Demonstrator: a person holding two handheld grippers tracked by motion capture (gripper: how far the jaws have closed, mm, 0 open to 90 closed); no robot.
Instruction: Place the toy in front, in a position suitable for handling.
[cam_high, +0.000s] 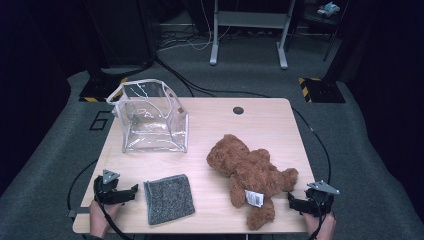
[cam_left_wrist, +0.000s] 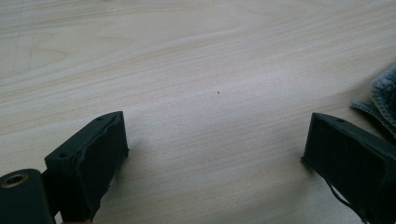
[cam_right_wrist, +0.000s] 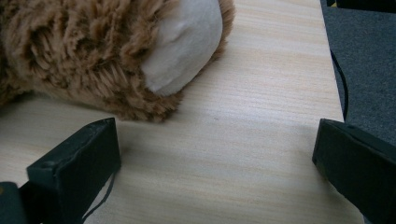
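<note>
Teddy bear (cam_high: 250, 175) lying on the worktop (cam_high: 260, 120), its foot just ahead of your right tongs (cam_high: 298, 202).
Both tongs gape, empty; left tongs (cam_high: 127, 192) beside the grey cloth (cam_high: 169, 198); the bear looks soft, light, compressible; pinch a limb, not the bulky body.

A shaggy plush bear (cam_high: 249, 172) and nubbly grey cloth (cam_high: 169, 198) lie on the matt wood-grain table (cam_high: 260, 120) beside a glossy clear-plastic bag (cam_high: 150, 117).
</note>
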